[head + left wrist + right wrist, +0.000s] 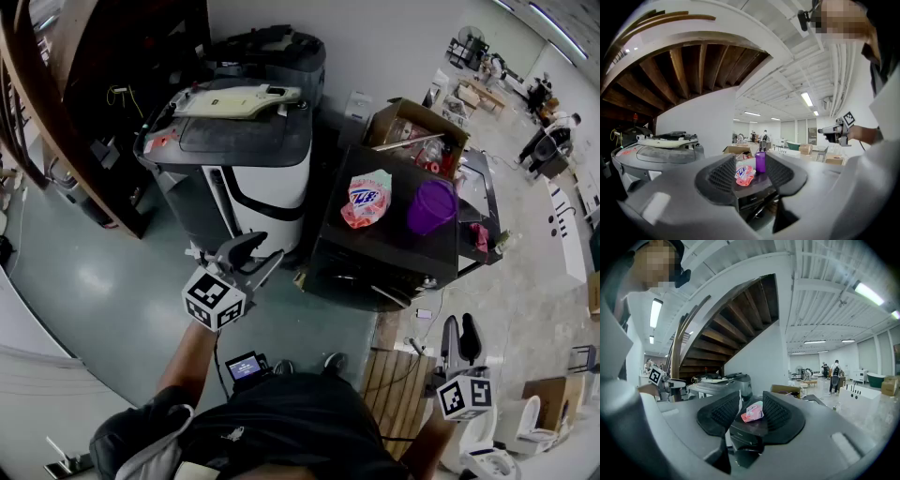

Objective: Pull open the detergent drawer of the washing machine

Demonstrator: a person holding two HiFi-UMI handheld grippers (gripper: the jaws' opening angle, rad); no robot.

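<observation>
A black washing machine (380, 251) stands right of centre, with a pink detergent bag (367, 199) and a purple bottle (432, 206) on its top. Its detergent drawer cannot be made out. My left gripper (261, 251) hovers level in front of its left corner, well short of it. The jaws are drawn close with nothing between them. Past the left gripper (750, 177) I see the bag (743, 174) and bottle (760, 161) far off. My right gripper (459, 328) hangs low at the right, jaws also close and empty. Beyond the right gripper (752, 417) lies the bag (753, 412).
A white-and-grey top-loading machine (246, 150) stands left of the black one. An open cardboard box (417, 131) sits behind it. A dark wooden staircase (56, 112) rises at the left. A wooden pallet (398, 384) lies by my feet. People stand far off in the hall.
</observation>
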